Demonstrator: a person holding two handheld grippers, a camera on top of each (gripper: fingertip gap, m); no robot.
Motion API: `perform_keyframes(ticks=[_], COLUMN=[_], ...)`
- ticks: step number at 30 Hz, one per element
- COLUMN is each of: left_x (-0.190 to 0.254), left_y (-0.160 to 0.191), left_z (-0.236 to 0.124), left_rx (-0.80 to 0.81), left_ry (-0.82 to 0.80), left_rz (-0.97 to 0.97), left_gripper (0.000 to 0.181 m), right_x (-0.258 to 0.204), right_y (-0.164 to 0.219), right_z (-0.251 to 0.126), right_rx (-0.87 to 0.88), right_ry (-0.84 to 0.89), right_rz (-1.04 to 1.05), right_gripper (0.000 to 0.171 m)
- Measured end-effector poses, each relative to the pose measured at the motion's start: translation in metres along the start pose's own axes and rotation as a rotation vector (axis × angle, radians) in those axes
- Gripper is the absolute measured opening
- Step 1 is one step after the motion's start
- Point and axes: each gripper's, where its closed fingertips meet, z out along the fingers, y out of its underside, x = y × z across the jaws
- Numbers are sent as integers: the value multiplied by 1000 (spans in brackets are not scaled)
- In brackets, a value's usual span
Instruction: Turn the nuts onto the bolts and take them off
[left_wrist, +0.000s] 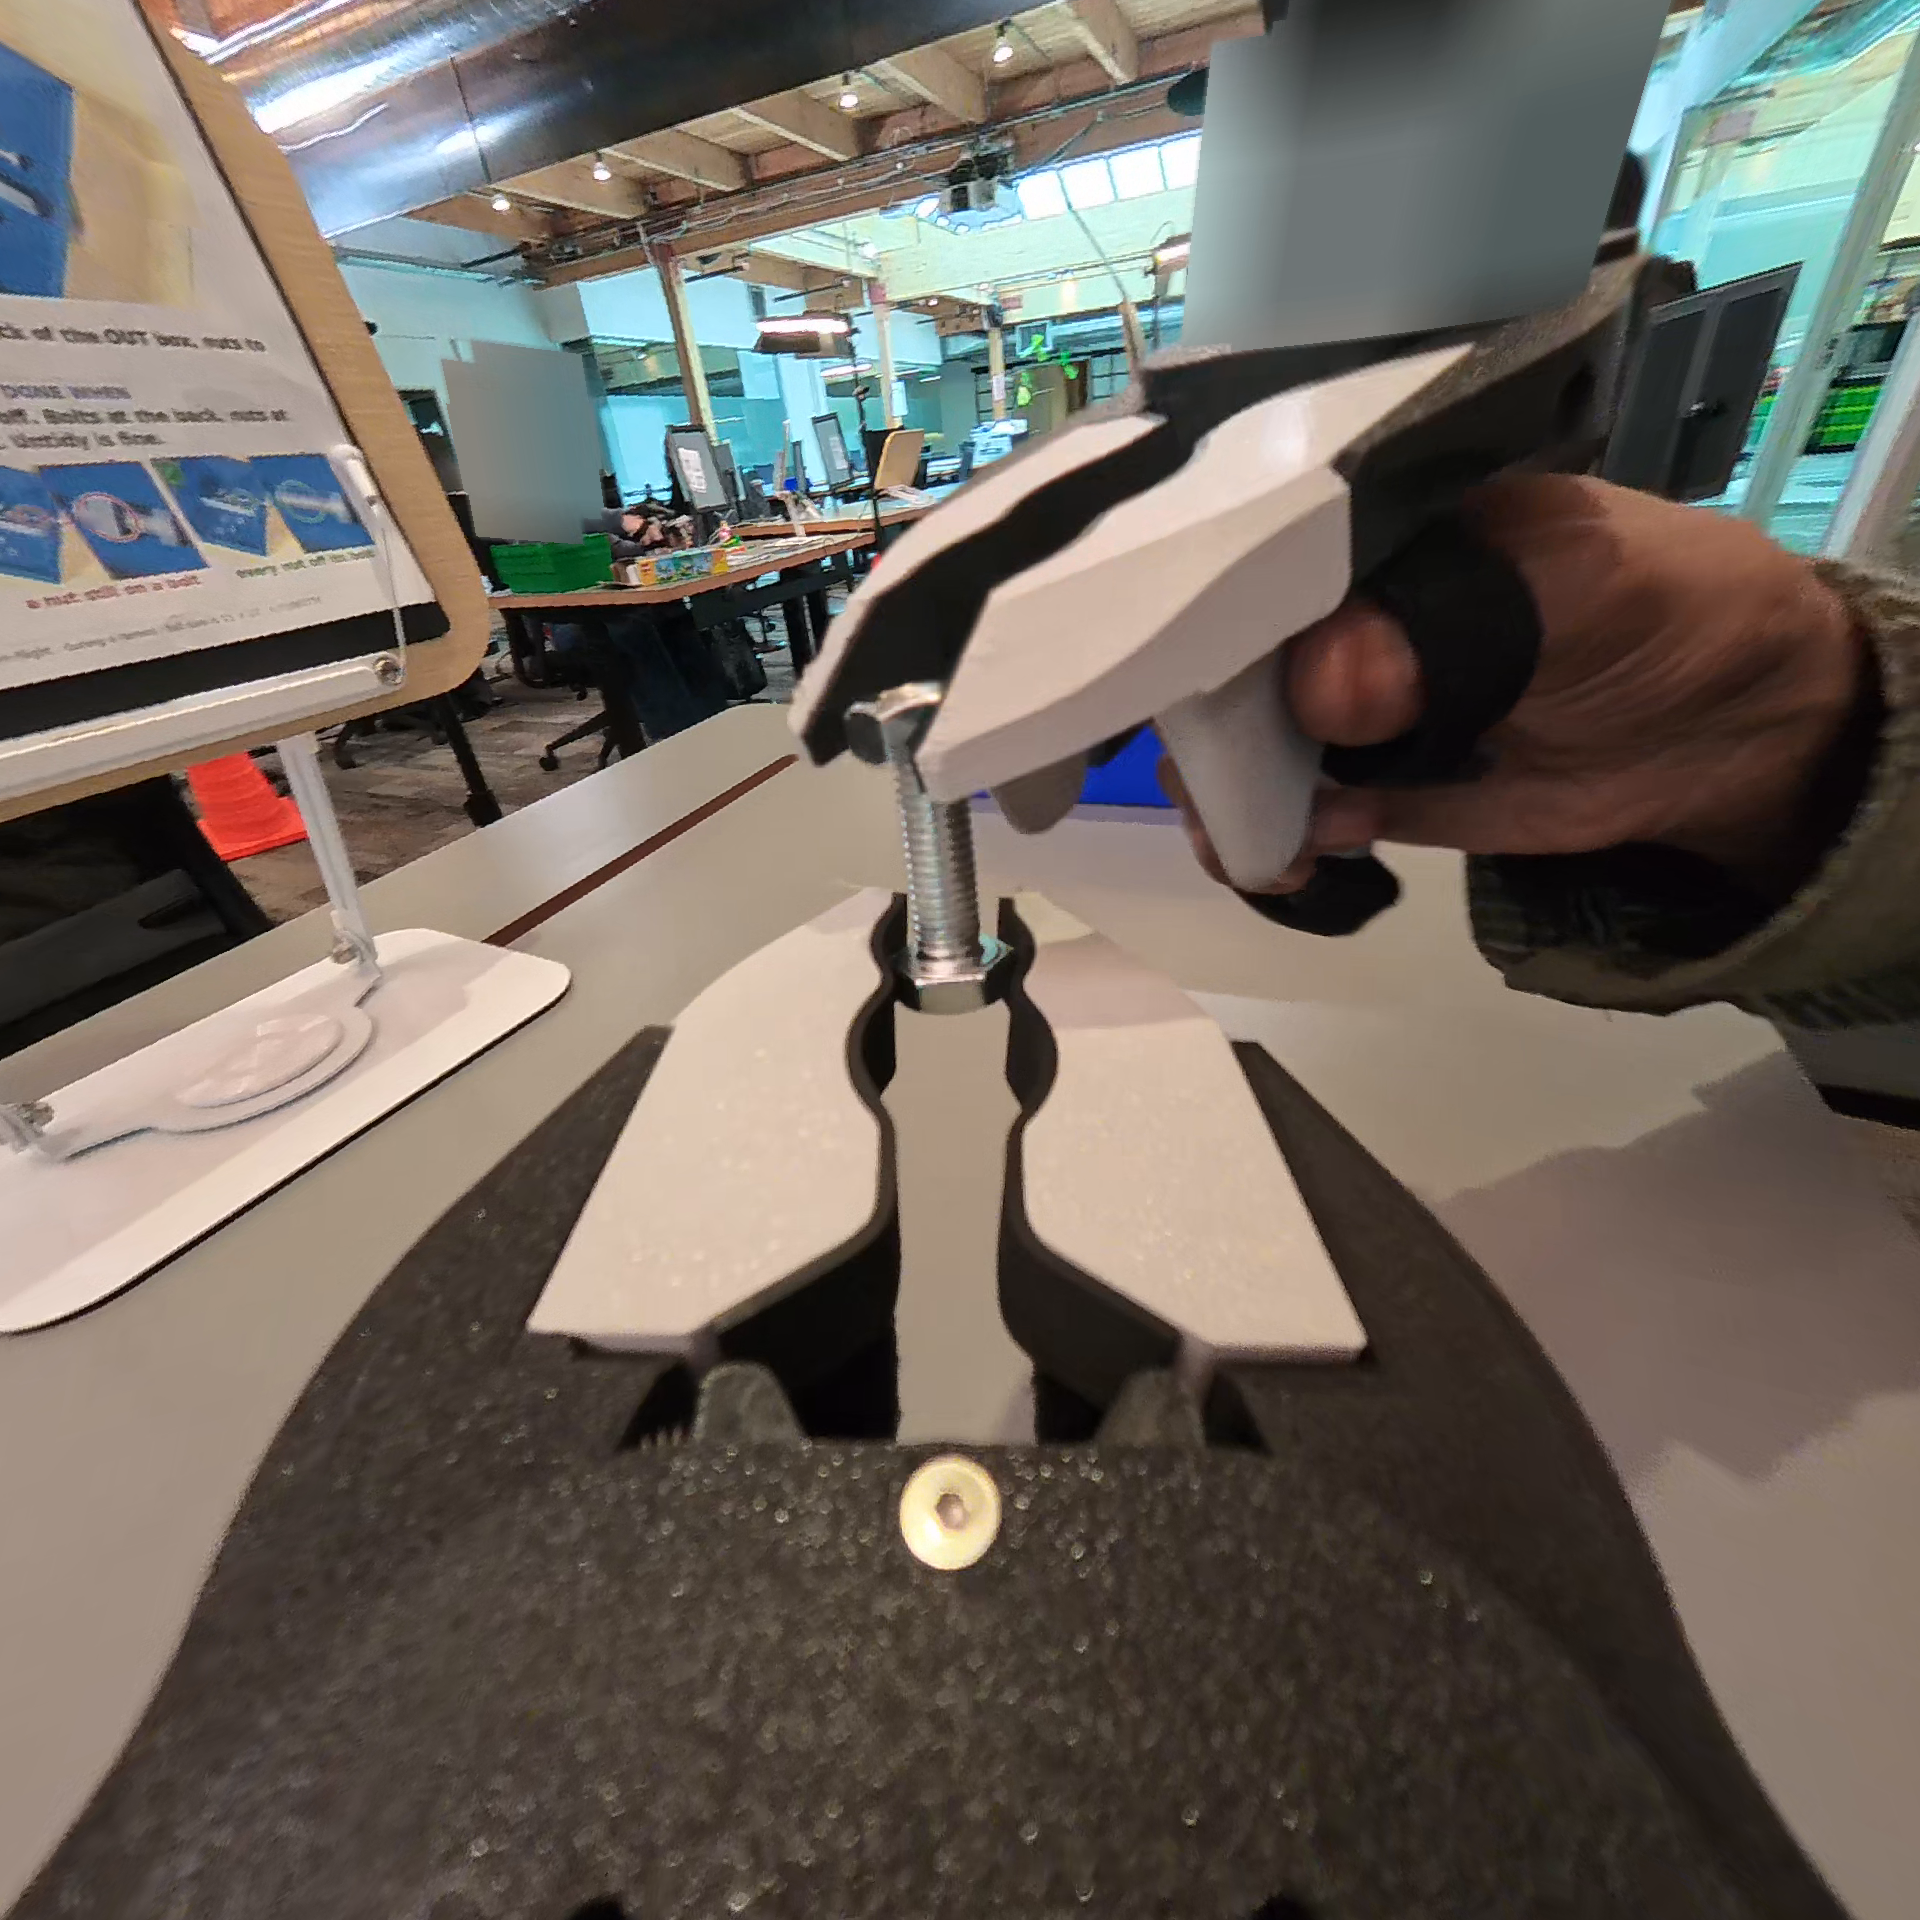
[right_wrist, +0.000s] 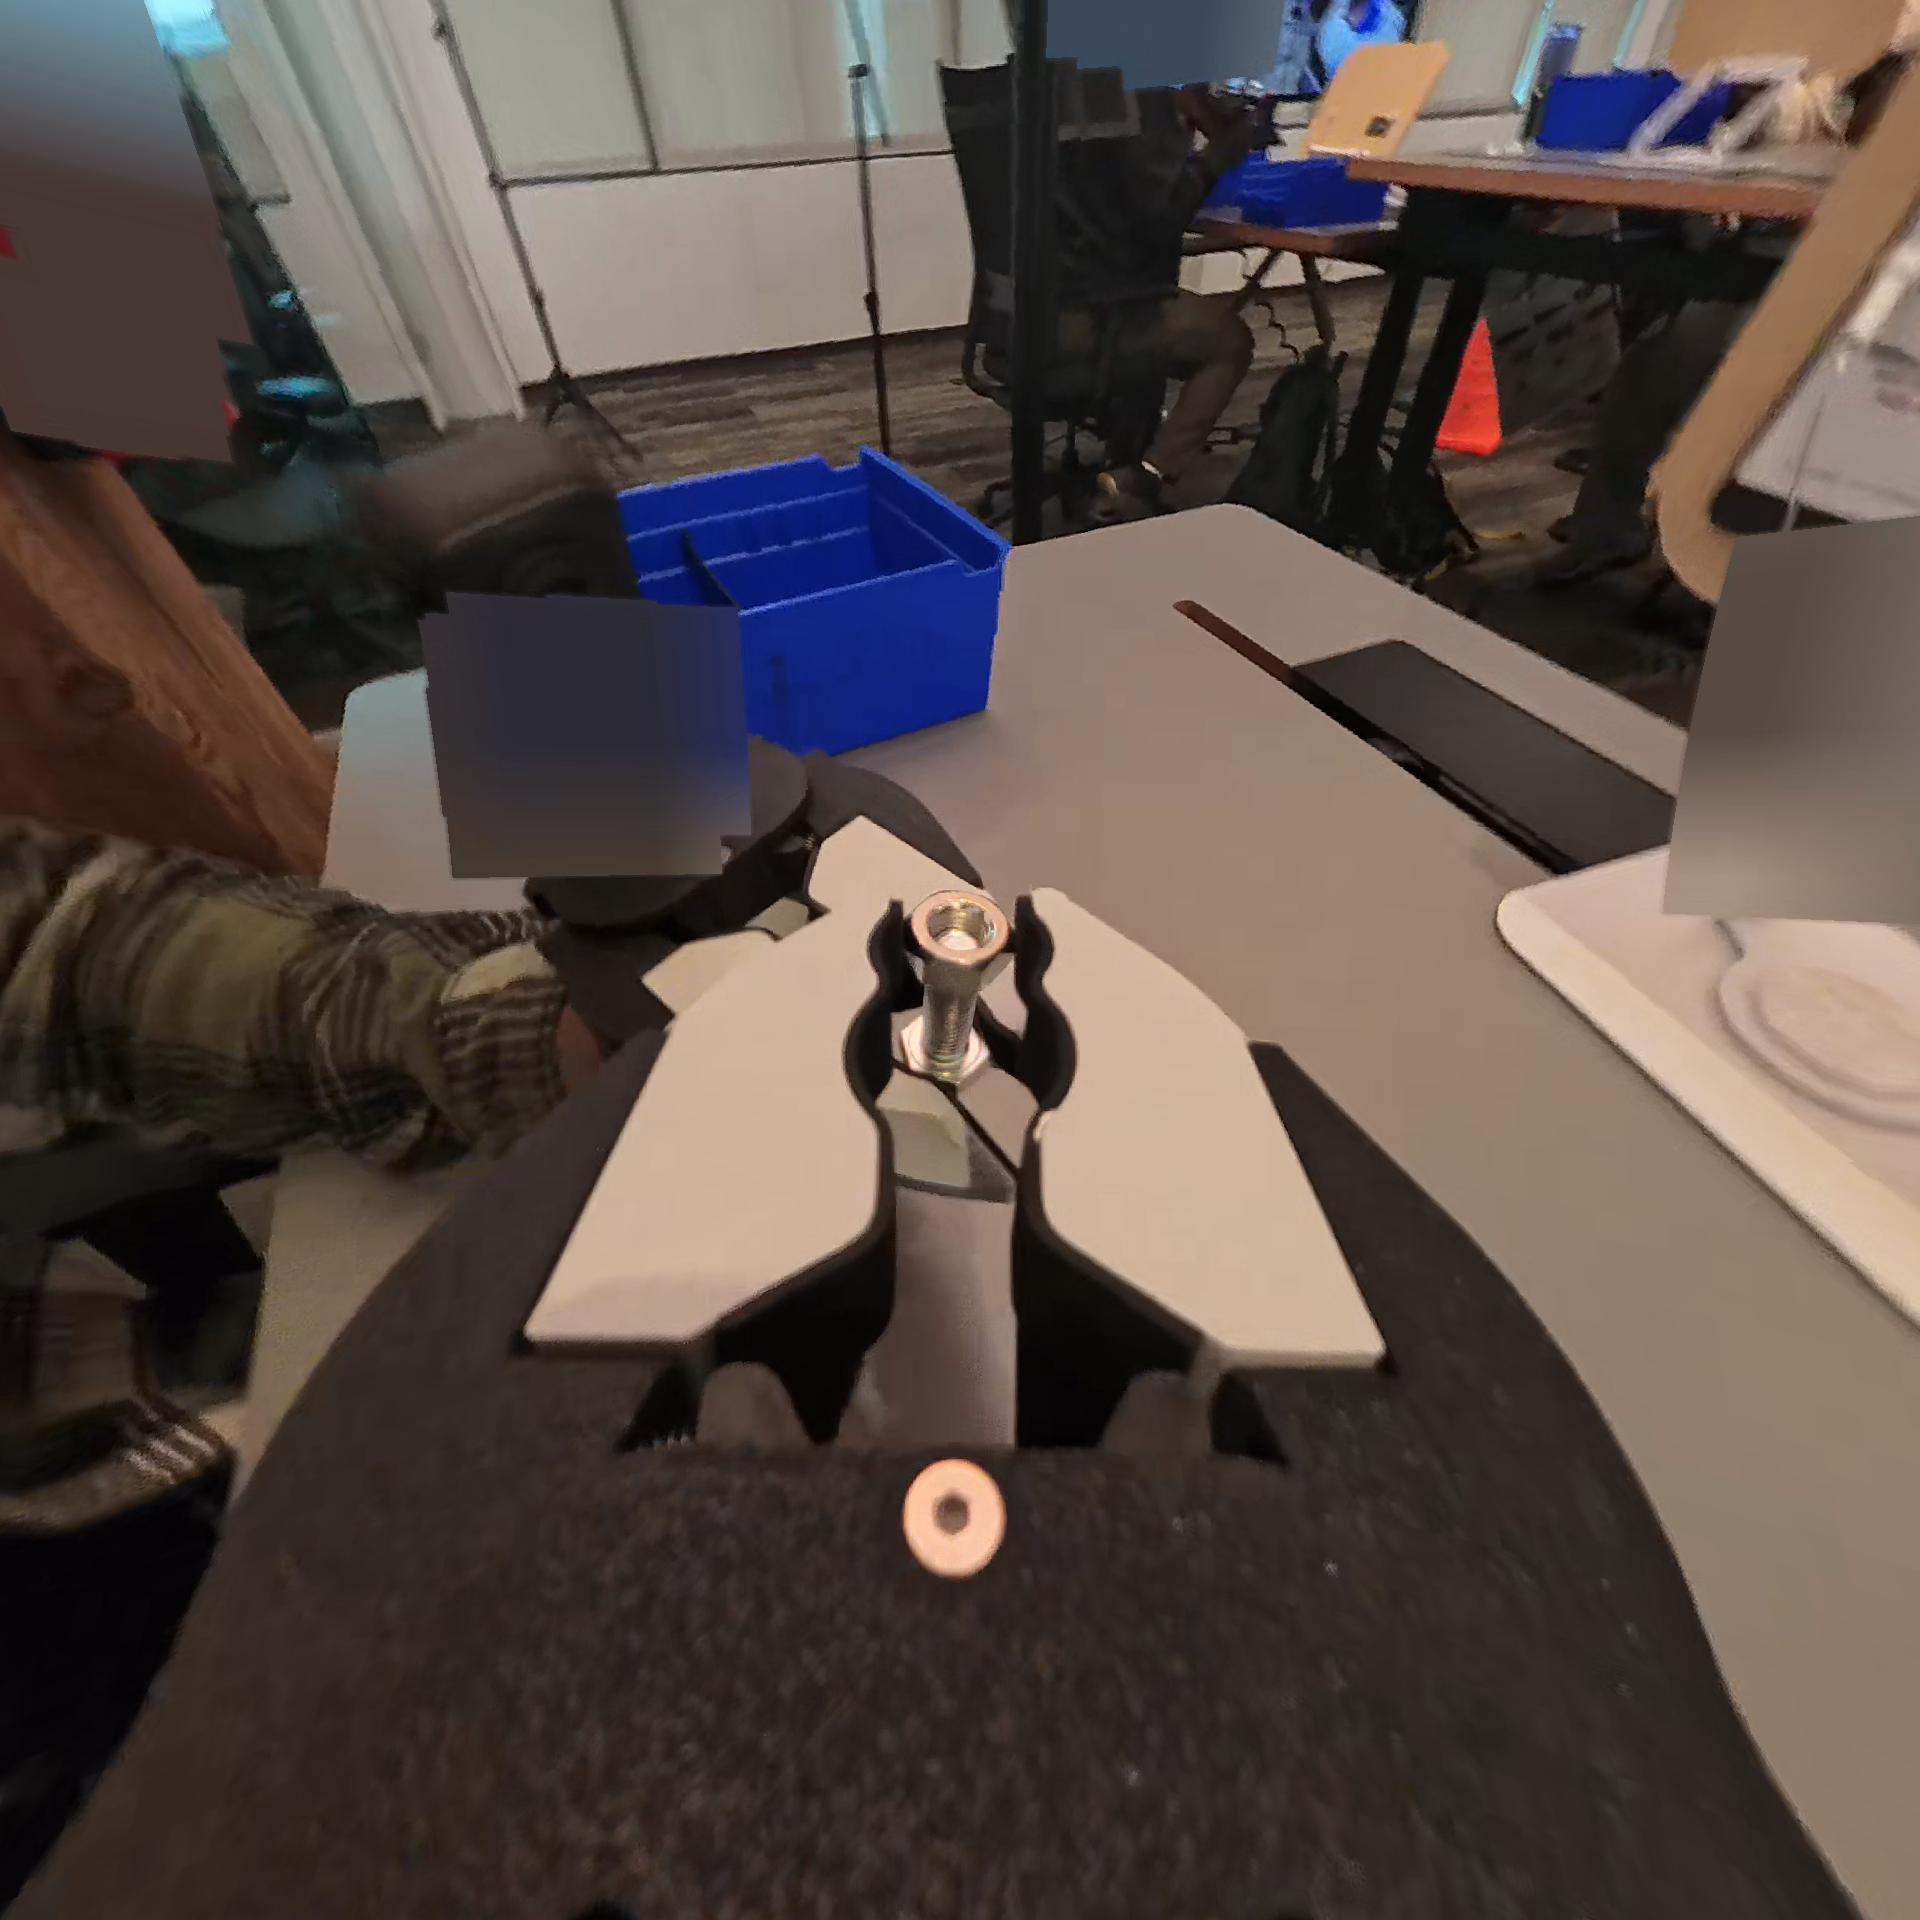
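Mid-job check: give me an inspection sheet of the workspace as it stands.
Surface: grey table, mostly bare.
Job's things: bolt upright, nut threaded near its lower end.
Clutter: blue bin at the far edge; instruction board on a white stand.
Grippers: left gripper shut on the nut; right gripper shut on the bolt's head.
Cables: nothing seen on the table.
Surroundings: open office with desks and chairs, orange cone on the floor.

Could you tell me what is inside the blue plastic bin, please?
The blue plastic bin shows a dark upright divider and ribbed inner walls; its floor is hidden behind the front wall, so contents cannot be seen.
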Motion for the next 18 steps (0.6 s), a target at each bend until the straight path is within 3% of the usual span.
perform_keyframes(ticks=[8, 18], left_x=[23, 54], left_y=[-5, -15], left_z=[0, -2], left_rx=[19, 65], left_ry=[182, 348], left_rz=[5, 27], left_gripper=[16, 16], right_x=[-17, -48], right_y=[3, -1], right_z=[-16, -34], right_rx=[-69, 78], right_ry=[-277, -779], right_rz=[-301, -214], right_gripper=[20, 20])
